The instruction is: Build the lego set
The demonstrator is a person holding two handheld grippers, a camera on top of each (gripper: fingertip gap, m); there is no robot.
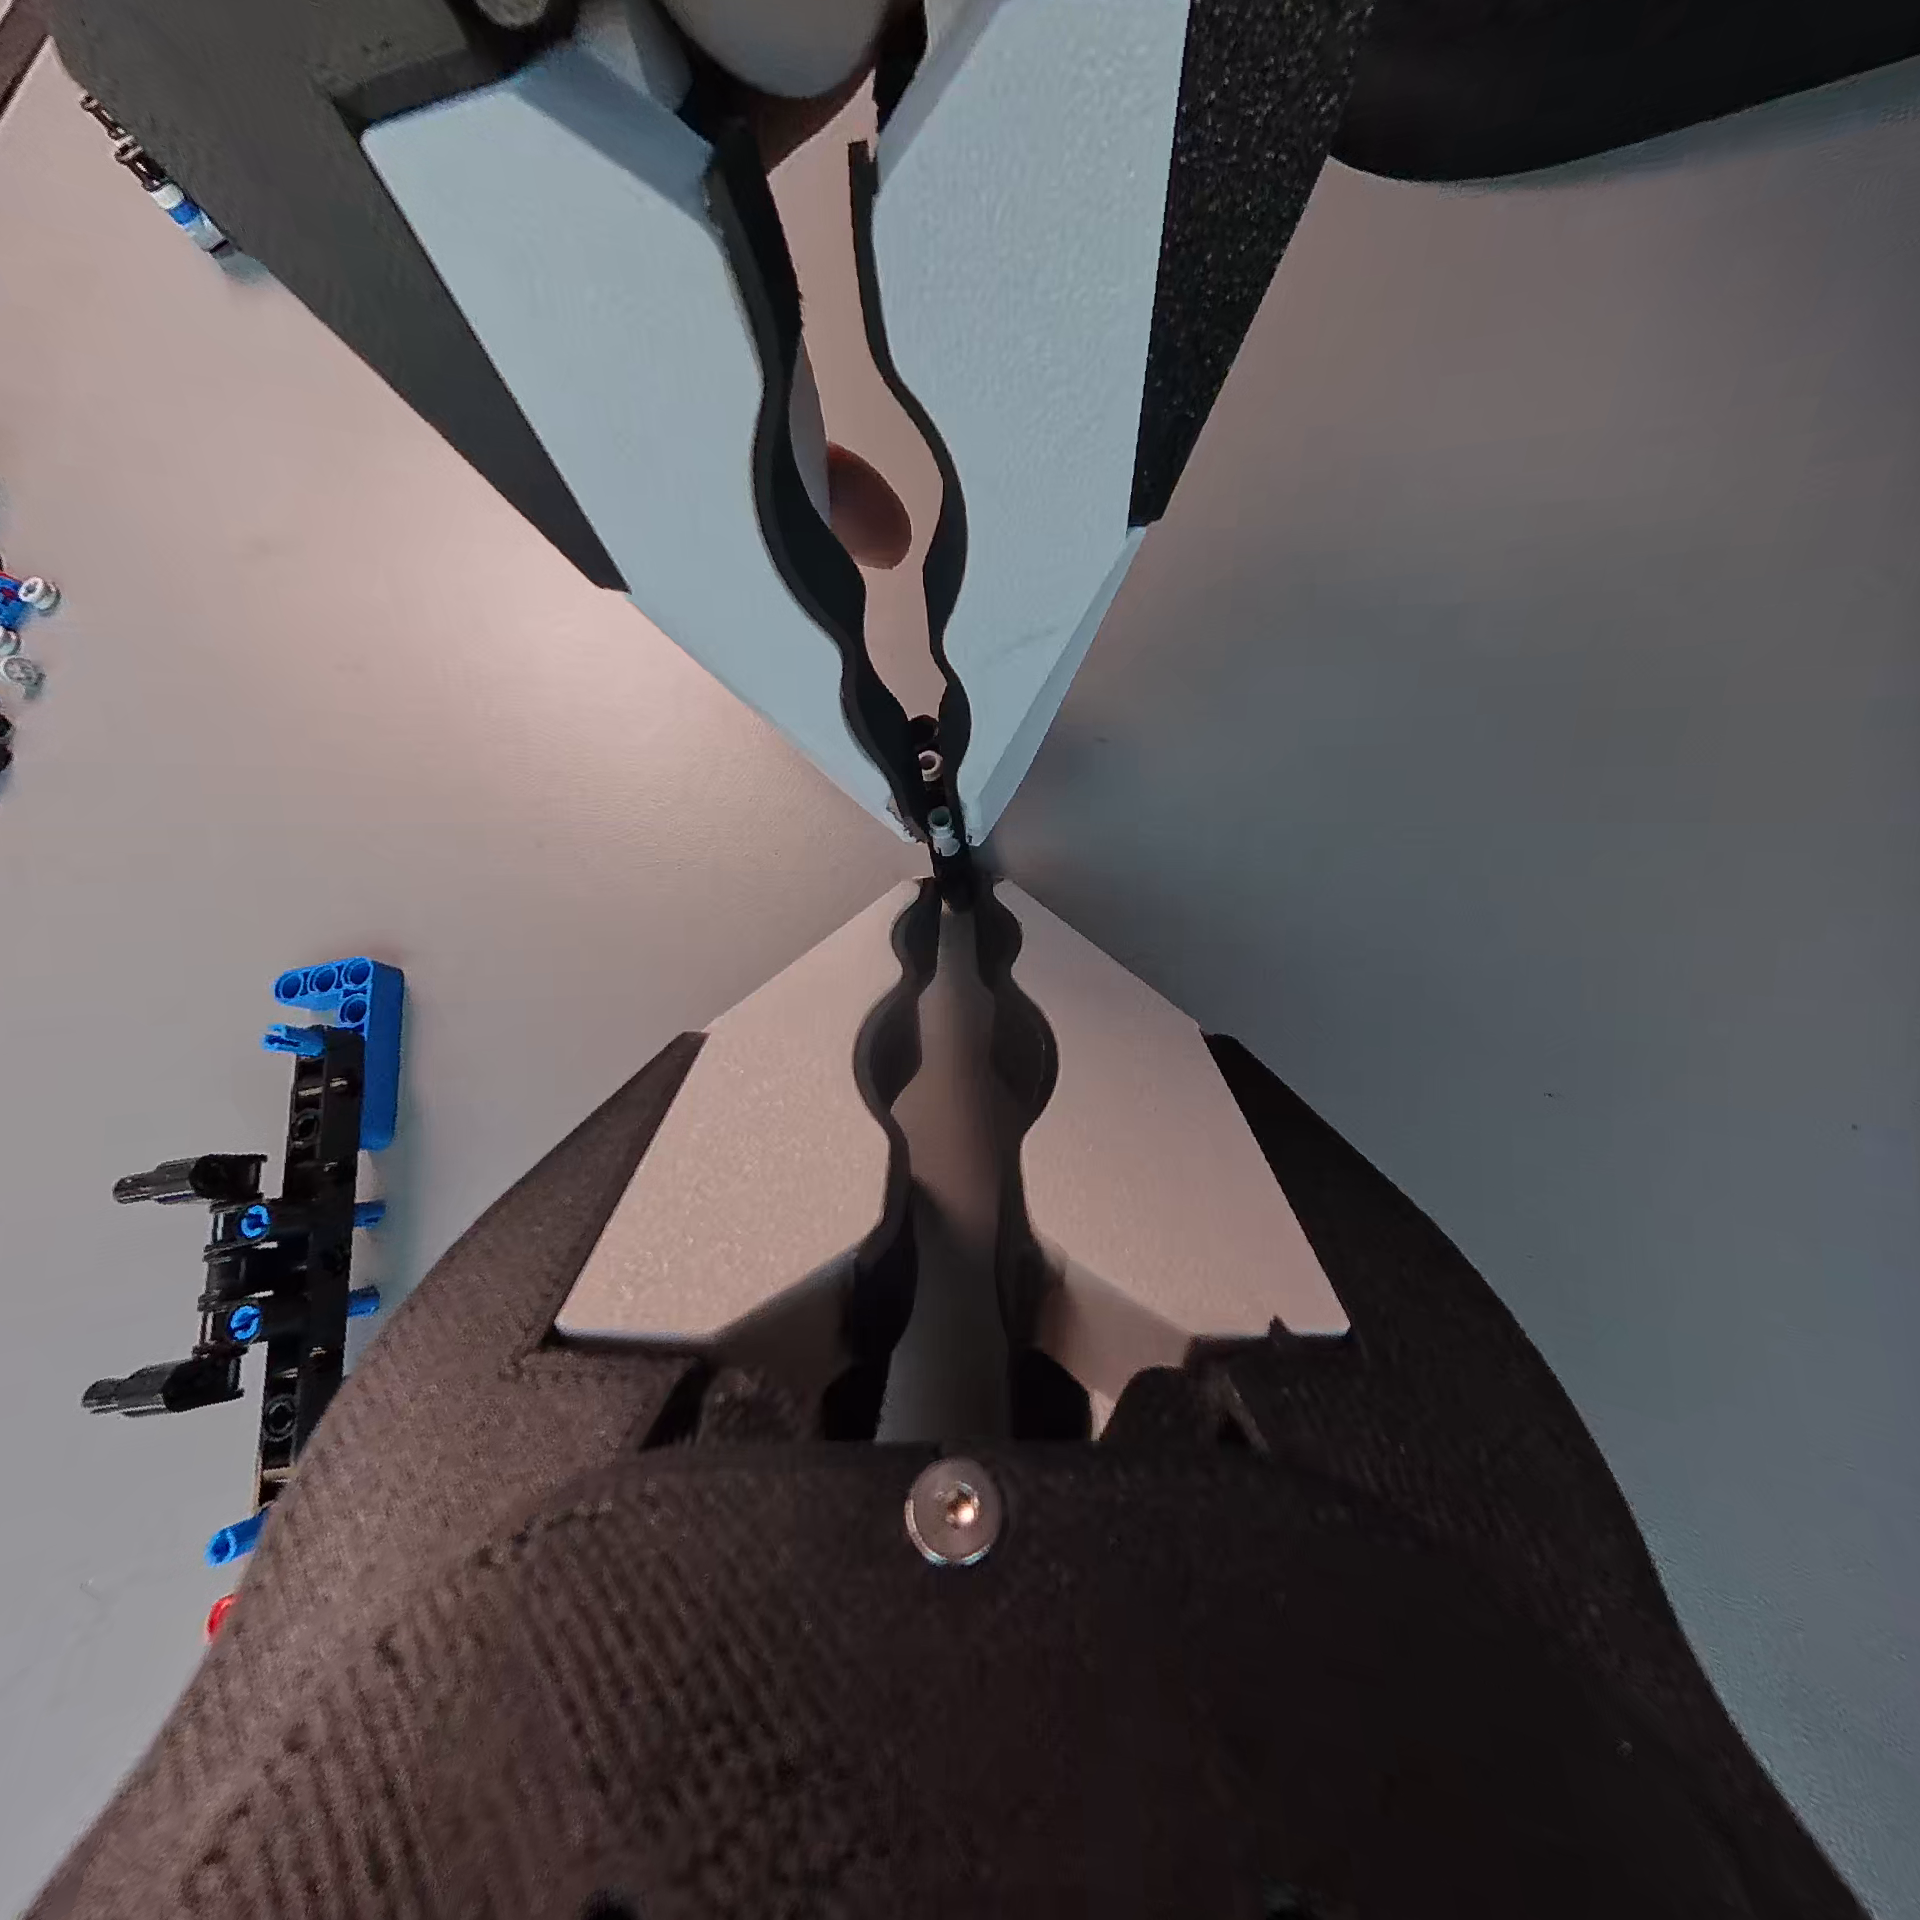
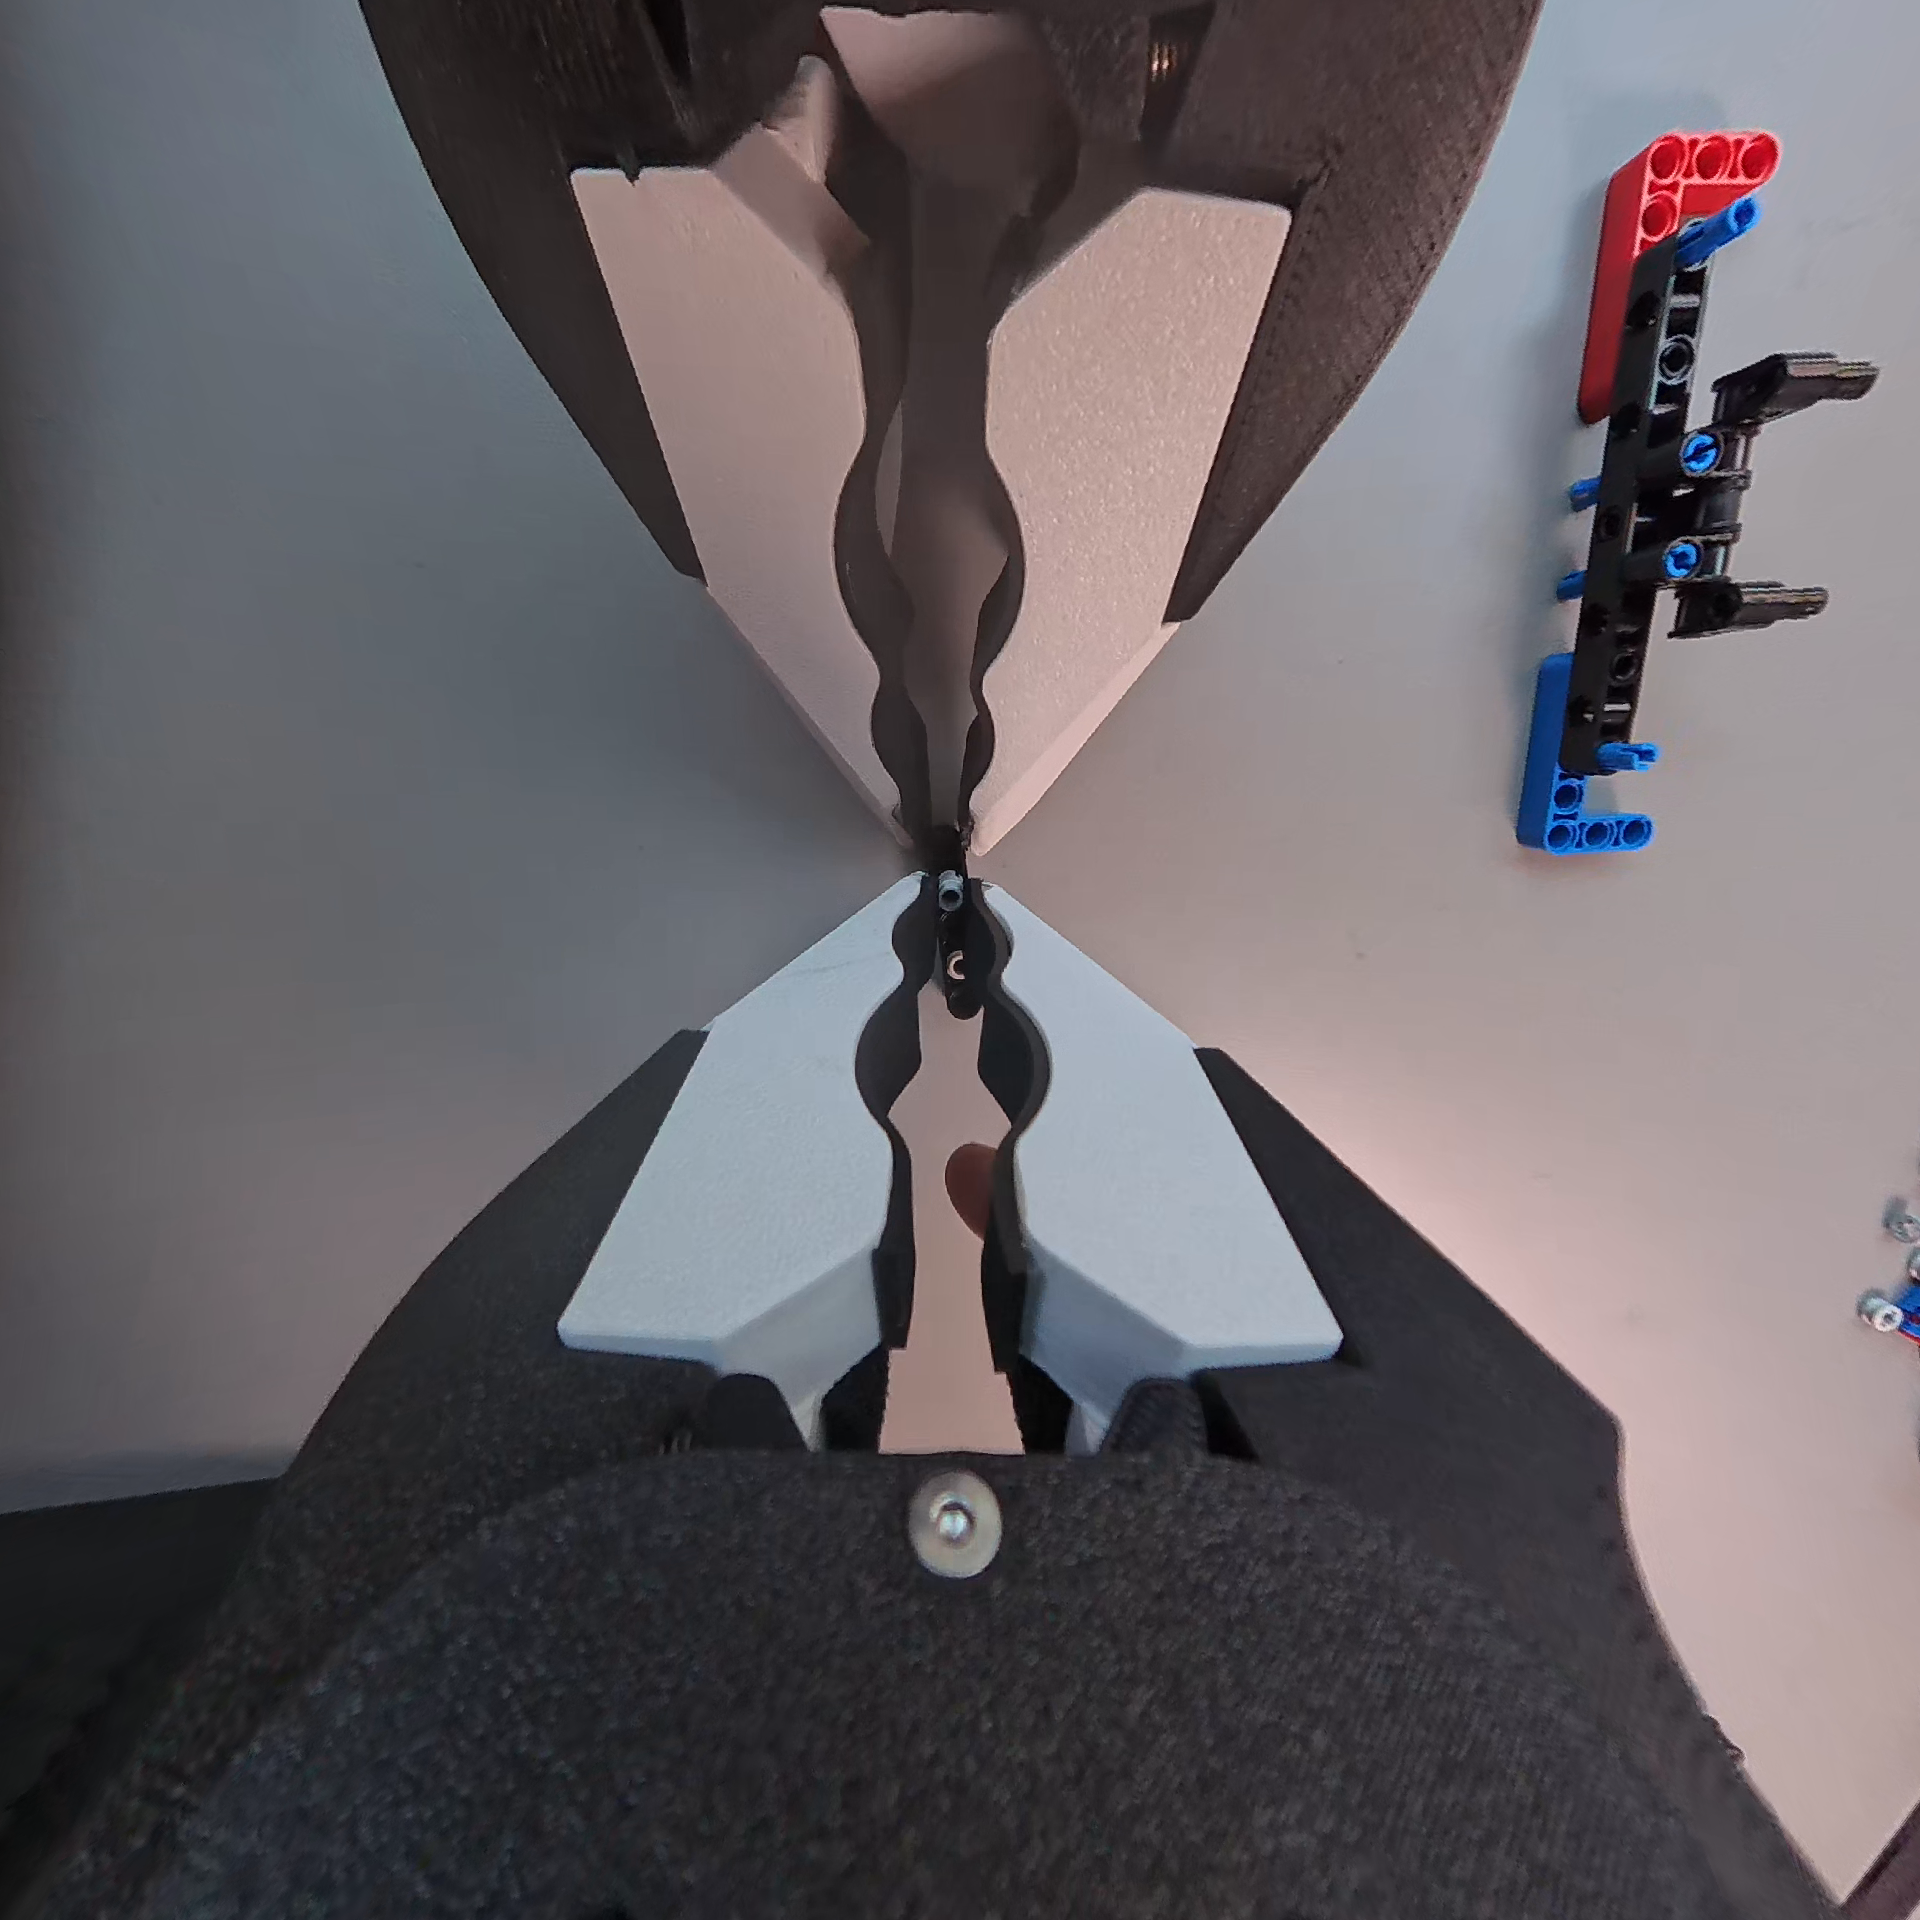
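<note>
The left tool and the right tool meet tip to tip above the pale bench, each pointing straight at the other. Between their tips sits a small black lego piece with a light grey pin poking from it. The right tool's jaws stand narrow and pinch this piece at the very tip; the wavy black pads bulge apart farther back. The left tool's jaws are likewise drawn narrow, and their tips close on the far end of the same black piece; in the left wrist view the grey pin shows just inside the opposing tool's tips. A fingertip shows through the gap between the right tool's fingers.

The partly built lego assembly lies flat on the bench, well apart from both tools, toward the bench's right side as the right wrist view shows it. It is a long black beam with blue pins, two black connectors sticking out sideways, a red angled beam at one end and a blue angled beam at the other. A few small loose parts lie near the bench edge beyond it.
</note>
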